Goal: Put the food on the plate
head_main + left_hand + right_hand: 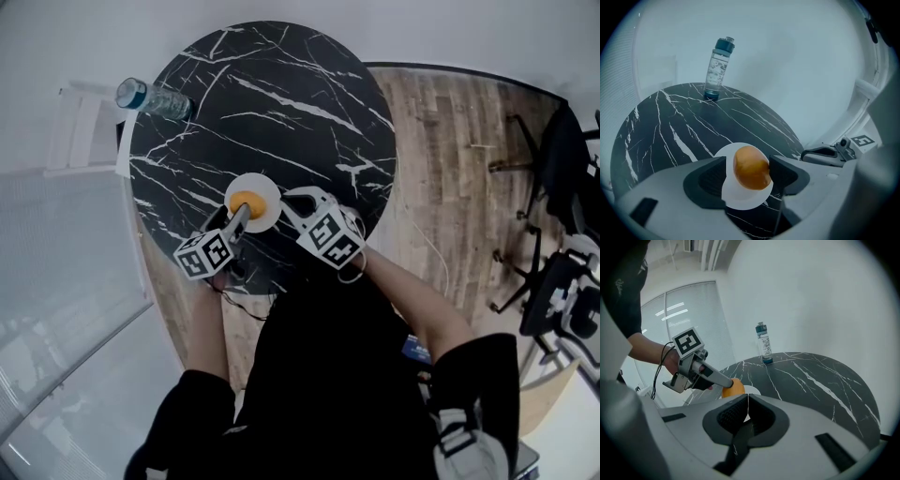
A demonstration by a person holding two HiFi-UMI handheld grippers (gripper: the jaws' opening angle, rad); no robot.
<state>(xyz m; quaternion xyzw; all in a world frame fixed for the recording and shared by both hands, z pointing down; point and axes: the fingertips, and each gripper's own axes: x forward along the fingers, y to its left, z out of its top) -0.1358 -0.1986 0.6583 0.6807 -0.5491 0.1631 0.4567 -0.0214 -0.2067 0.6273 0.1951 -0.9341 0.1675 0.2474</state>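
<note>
From above, a white plate (269,190) sits near the front edge of the black table (281,94), and the orange food (247,202) lies on it. A bottle (155,98) lies far off.

The left gripper view shows the left gripper (749,174) with its jaws spread wide. The food is between them, on the plate.

The right gripper view shows the right gripper (746,411) pressed together with nothing in it, near the plate.

Your head camera looks steeply down on the bench (281,103), bottle (153,98) at 10 o'clock. The camera on your left hand-held gripper (749,173) sits close over the plate (740,199), bottle at 11 o'clock. That on your right hand-held gripper (747,406) looks from farther back; all share bench, plate, bottle.
</note>
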